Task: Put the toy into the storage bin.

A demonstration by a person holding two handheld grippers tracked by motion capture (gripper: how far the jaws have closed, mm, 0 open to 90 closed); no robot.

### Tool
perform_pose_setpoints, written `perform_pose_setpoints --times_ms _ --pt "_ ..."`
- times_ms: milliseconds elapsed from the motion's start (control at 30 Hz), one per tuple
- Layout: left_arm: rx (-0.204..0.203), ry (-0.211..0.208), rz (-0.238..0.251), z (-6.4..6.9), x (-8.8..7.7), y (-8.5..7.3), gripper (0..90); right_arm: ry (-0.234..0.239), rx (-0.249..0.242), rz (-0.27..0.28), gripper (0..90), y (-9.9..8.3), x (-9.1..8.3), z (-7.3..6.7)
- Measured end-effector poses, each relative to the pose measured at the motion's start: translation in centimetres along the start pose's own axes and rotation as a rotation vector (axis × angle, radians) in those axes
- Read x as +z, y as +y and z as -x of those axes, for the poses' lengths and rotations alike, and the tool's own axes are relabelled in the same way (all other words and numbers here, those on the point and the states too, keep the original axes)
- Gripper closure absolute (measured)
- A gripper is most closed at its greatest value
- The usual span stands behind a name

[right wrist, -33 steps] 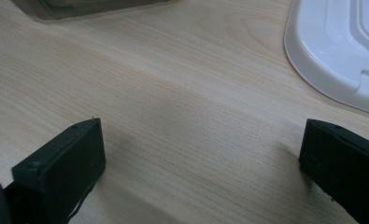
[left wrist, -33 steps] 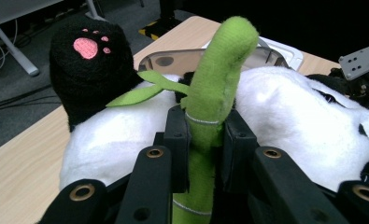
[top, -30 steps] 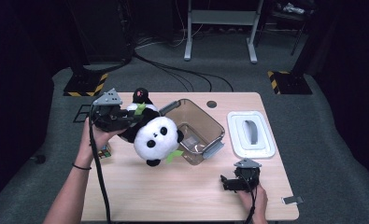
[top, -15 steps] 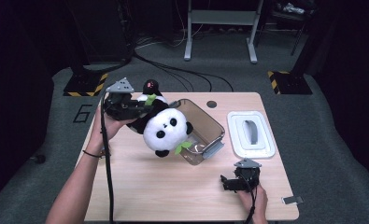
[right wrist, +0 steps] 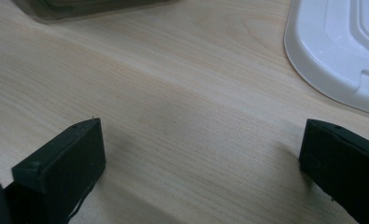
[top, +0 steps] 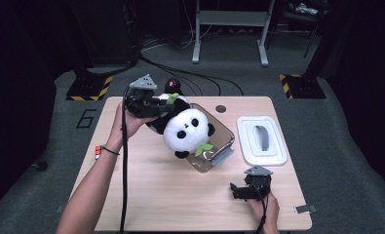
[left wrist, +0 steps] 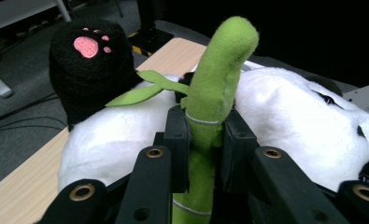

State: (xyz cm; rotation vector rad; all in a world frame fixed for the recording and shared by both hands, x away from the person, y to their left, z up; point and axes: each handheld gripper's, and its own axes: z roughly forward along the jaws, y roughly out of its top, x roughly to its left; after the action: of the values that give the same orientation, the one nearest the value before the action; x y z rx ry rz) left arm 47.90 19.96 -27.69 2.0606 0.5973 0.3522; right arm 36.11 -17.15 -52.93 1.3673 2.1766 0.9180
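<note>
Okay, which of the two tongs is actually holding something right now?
The left tongs, up by the transparent box: they are clamped on the green bamboo stalk of the panda plush. The right tongs stand wide open over bare table.

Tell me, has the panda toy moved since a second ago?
Yes. The panda toy, held by the left gripper on its green stalk, has shifted rightward and away, further over the clear bin.
</note>
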Motion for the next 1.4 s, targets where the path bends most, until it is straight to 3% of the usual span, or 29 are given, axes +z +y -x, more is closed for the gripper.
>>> perform_pose_setpoints --times_ms 633,1133,1400 --pt "-0.066 -0.063 0.014 -0.7 4.4 1.1 75.6 -0.001 -0.003 0.002 0.0 0.0 0.0 0.0" --pt "-0.071 -0.080 -0.040 -1.2 7.8 0.8 75.5 -0.001 -0.004 0.002 0.0 0.0 0.0 0.0" --pt "-0.095 -0.085 -0.060 -1.5 9.0 -0.1 75.4 -0.001 -0.003 0.002 0.0 0.0 0.0 0.0"
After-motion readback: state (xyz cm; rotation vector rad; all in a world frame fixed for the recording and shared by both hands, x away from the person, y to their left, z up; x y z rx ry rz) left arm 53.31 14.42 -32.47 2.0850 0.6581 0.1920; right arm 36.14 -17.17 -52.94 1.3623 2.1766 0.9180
